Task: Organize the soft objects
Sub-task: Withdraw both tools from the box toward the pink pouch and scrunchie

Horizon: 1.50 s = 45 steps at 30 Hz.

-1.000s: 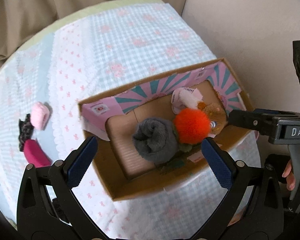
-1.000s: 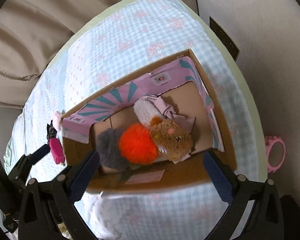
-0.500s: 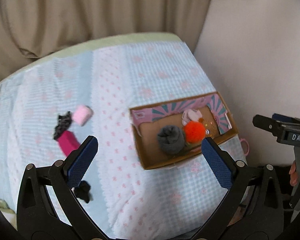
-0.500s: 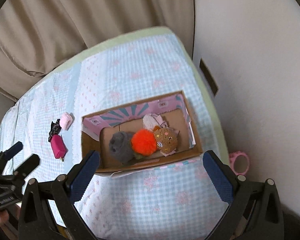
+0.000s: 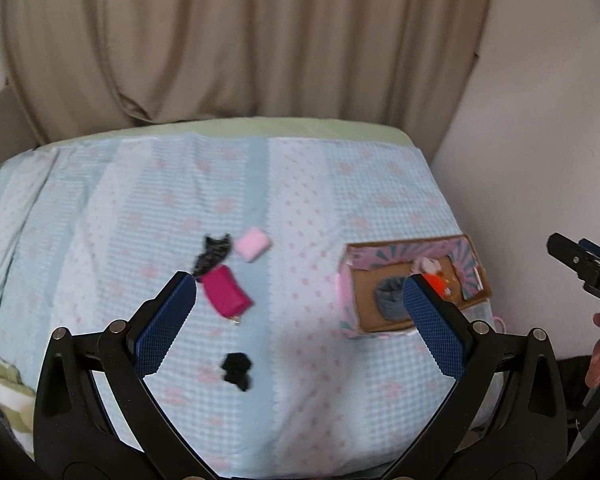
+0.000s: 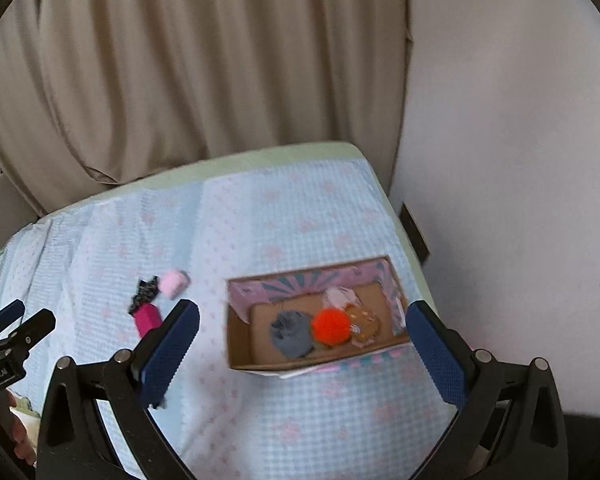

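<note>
An open cardboard box (image 6: 240, 344) (image 5: 364, 304) sits at the bed's right side. It holds a grey rolled cloth (image 6: 290, 330), an orange pompom (image 6: 330, 326), a brown plush (image 6: 364, 322) and a white item (image 6: 338, 296). On the bed lie a magenta pouch (image 5: 225, 294) (image 6: 146, 320), a pink soft block (image 5: 253, 243) (image 6: 173, 283), a black patterned cloth (image 5: 212, 254) and a small black item (image 5: 236, 365). My left gripper (image 5: 300, 312) and right gripper (image 6: 302, 340) are open, empty and high above the bed.
The bed is covered by a light blue checked sheet (image 5: 140, 208). A beige curtain (image 5: 240, 40) hangs behind it and a white wall (image 6: 500, 140) stands on the right. A pink ring (image 5: 498, 324) lies beside the box at the bed's edge.
Both grippers have pulled back and up from the box, so the whole bed and curtain now show. The items in the box have not moved.
</note>
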Available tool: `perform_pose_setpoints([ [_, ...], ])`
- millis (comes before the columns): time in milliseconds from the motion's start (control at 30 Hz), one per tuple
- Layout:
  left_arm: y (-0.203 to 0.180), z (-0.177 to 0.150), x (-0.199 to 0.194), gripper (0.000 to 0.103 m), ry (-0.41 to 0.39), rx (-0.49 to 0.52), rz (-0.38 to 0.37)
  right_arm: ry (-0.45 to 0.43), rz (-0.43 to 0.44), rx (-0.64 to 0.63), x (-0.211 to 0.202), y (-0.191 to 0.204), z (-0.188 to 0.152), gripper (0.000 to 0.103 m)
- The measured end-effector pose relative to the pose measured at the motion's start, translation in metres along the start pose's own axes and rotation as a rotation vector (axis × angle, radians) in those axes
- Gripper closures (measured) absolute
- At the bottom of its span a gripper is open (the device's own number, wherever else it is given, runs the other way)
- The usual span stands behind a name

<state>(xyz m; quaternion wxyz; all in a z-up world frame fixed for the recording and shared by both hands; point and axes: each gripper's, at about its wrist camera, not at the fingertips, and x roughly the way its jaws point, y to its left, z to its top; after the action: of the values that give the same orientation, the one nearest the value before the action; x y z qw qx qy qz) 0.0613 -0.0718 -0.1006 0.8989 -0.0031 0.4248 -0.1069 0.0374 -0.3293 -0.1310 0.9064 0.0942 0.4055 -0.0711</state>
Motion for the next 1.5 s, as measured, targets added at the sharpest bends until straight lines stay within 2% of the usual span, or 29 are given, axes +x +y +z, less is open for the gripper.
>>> perform_pose_setpoints([
  [300,0.079,0.01,-0.02,0.0,-0.032,-0.05,0.036,-0.07,0.07,-0.014,-0.007,0.073,-0.001,0.0],
  [500,0.122,0.014,0.004,0.0,0.025,-0.061,0.033,-0.015,0.087,-0.056,0.017,0.121,-0.016,0.0],
  [733,0.168,0.011,0.06,0.0,0.139,-0.089,0.008,0.111,0.131,-0.075,0.063,0.171,-0.044,0.0],
  [933,0.198,0.005,0.123,0.0,0.267,-0.11,-0.032,0.25,0.135,-0.054,0.119,0.205,-0.079,0.0],
  [1267,0.216,-0.011,0.239,0.001,0.466,-0.139,-0.092,0.45,0.121,-0.003,0.206,0.247,-0.144,0.0],
  [1500,0.224,-0.027,0.319,0.001,0.565,-0.163,-0.115,0.525,0.088,-0.029,0.254,0.27,-0.185,0.003],
])
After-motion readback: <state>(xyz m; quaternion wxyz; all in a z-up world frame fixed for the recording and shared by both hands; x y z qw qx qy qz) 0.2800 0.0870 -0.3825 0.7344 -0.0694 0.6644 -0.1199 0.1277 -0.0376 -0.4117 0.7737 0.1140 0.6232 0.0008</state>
